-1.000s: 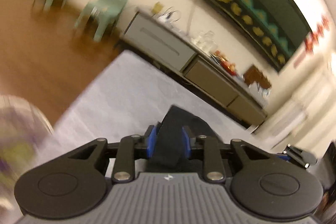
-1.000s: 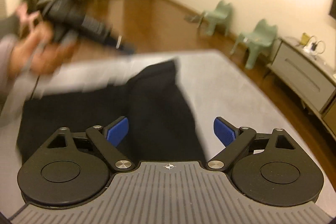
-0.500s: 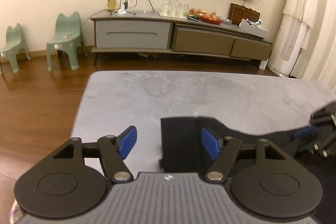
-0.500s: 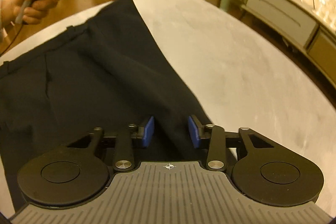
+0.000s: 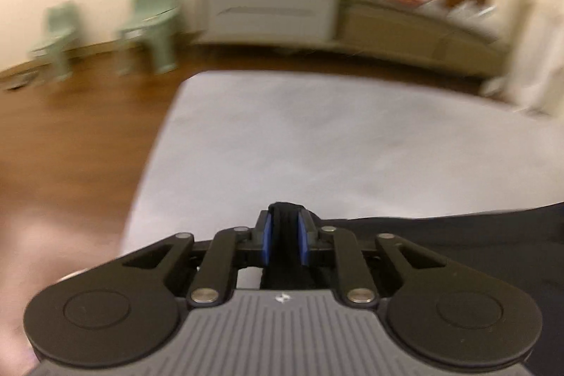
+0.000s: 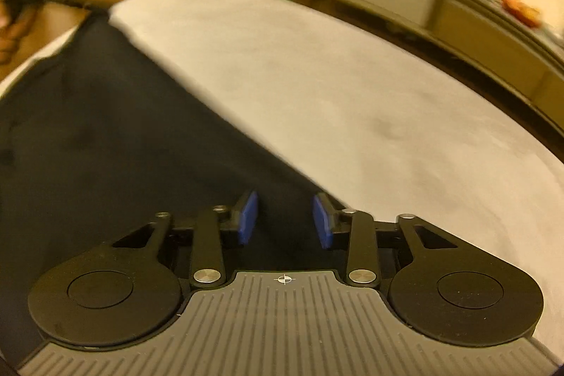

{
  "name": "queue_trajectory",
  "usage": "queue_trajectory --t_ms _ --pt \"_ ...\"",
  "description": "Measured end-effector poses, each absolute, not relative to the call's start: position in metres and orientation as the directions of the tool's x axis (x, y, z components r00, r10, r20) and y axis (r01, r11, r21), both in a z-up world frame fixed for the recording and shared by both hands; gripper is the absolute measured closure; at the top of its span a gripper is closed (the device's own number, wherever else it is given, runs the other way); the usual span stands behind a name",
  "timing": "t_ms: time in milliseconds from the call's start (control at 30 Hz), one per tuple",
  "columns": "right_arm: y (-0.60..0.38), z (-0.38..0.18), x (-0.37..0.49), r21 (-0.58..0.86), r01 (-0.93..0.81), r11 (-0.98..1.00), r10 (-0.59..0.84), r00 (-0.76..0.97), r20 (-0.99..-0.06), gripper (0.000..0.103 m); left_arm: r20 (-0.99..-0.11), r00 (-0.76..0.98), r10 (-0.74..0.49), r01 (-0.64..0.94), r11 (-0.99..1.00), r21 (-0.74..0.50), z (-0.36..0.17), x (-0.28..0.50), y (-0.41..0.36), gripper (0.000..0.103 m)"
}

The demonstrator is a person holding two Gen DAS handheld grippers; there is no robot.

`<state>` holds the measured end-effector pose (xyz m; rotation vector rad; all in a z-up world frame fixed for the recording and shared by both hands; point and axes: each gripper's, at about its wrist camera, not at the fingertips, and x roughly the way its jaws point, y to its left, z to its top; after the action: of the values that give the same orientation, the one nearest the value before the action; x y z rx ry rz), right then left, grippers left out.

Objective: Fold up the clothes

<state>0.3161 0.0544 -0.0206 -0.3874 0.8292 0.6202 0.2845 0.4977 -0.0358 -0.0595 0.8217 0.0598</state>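
Left gripper (image 5: 284, 236) closing on black garment (image 5: 440, 235), right gripper (image 6: 284, 221) astride its edge

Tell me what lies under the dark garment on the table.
The dark garment lies spread on the pale grey table, which shows bare beyond its edge. Whatever is beneath the cloth itself is covered; nothing bulges through that I can tell.

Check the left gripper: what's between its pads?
Left wrist view: a bunched edge of the black garment sits between the left gripper pads, jaws closing on it.
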Motion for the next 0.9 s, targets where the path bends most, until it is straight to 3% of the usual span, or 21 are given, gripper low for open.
queue_trajectory --t_ms 67,167,233,333,400,500,567,700,900 --pt "0.045 -0.016 0.315 -0.115 -0.576 0.81 0.294 0.567 -0.769 0.058 -0.717 0.693 0.078 -0.116 0.993 -0.004 -0.027 0.279 0.489 0.075" --pt "0.025 0.008 0.29 -0.085 -0.536 0.84 0.321 0.618 -0.718 0.056 -0.66 0.744 0.103 -0.16 0.987 -0.026 -0.002 0.253 0.481 0.071" --pt "0.013 0.016 0.264 -0.045 -0.569 0.821 0.375 0.598 -0.708 0.048 -0.627 0.778 0.048 -0.11 0.992 -0.06 0.011 0.222 0.474 0.071" --pt "-0.007 0.013 0.228 -0.035 -0.609 0.793 0.404 0.567 -0.718 0.044 -0.686 0.724 -0.065 -0.001 0.995 -0.095 -0.004 0.181 0.46 0.07" --pt "-0.029 0.001 0.215 -0.056 -0.585 0.809 0.356 0.564 -0.745 0.044 -0.741 0.671 0.034 -0.034 0.999 0.015 -0.025 0.174 0.456 0.073" --pt "-0.069 -0.013 0.21 -0.066 -0.469 0.881 0.26 0.596 -0.76 0.044 -0.741 0.598 0.305 -0.26 0.948 0.181 -0.041 0.177 0.477 0.077" --pt "-0.093 -0.014 0.206 -0.069 -0.385 0.92 0.203 0.622 -0.756 0.044 -0.727 0.576 0.374 -0.381 0.91 0.167 -0.033 0.175 0.494 0.079" --pt "-0.14 -0.005 0.187 -0.085 -0.301 0.95 0.139 0.649 -0.748 0.039 -0.68 0.67 0.298 -0.345 0.936 0.071 -0.003 0.159 0.489 0.074" --pt "-0.188 -0.022 0.164 -0.004 -0.242 0.97 0.167 0.684 -0.711 0.032 -0.686 0.724 0.074 -0.059 0.997 0.045 -0.011 0.169 0.437 0.062"
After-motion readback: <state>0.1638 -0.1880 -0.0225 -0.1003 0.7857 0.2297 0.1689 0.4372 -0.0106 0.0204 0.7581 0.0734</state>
